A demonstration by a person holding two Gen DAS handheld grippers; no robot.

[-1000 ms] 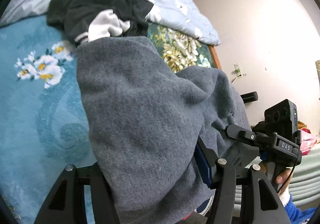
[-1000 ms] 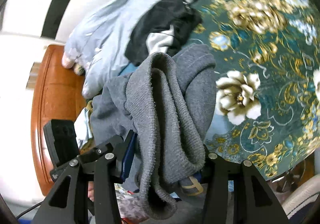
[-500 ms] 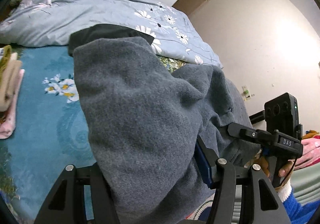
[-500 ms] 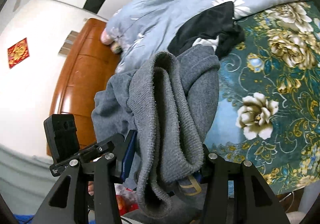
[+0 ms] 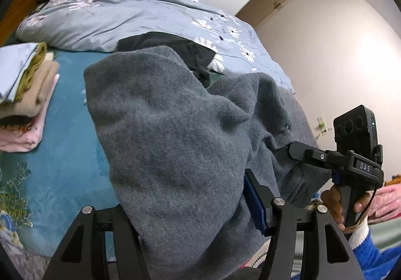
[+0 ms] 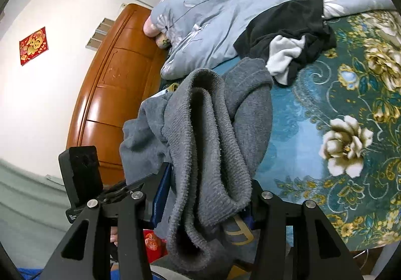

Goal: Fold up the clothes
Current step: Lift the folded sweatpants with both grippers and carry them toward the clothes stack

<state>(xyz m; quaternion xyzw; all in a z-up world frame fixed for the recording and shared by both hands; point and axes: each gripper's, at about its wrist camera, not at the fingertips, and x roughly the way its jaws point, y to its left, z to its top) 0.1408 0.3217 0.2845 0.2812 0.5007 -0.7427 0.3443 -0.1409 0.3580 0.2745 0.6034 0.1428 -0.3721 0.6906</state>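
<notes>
Two handheld grippers held a grey sweater (image 5: 175, 144) aloft over a bed (image 5: 67, 174).

The left gripper (image 5: 190, 215) was clamped on one bunched part of the knit, the right gripper (image 6: 203, 204) on another, the cloth sagging between and over both. Beneath lay a teal floral bedspread (image 6: 325, 109), with a black garment (image 6: 288, 22) crumpled against a pale blue quilt (image 5: 105, 12). A stack of folded clothes (image 5: 27, 97) sat at the bed's left side, seen from the left wrist.
</notes>
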